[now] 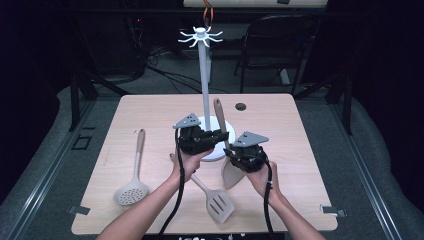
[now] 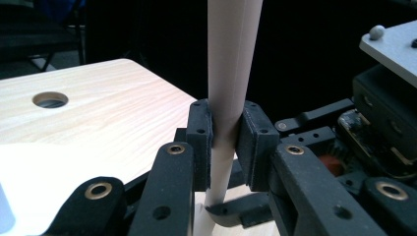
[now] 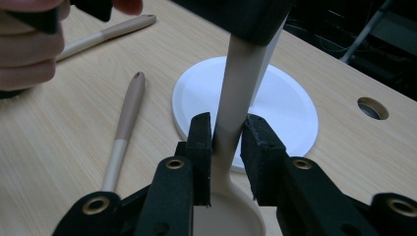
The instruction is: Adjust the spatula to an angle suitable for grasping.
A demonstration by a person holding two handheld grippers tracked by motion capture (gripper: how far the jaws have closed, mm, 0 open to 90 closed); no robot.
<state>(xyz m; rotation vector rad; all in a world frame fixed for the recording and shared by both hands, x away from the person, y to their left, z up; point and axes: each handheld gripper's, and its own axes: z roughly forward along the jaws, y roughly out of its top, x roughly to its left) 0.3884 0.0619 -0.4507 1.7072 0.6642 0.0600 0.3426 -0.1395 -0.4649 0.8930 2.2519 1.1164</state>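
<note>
Beige spoon stands nearly upright over a light wooden table, just beside the white round base of a tall hook stand. The left gripper pinches its handle, and the right gripper clamps the neck just above the bowl. A skimmer and slotted spatula lie flat nearby.

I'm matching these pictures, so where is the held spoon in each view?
High view: spoon at centre, upright, between both tools.
Left gripper view: its handle rises between the jaws.
Right gripper view: its neck is clamped, bowl below.
Shared landmark: the table's round hole.
</note>
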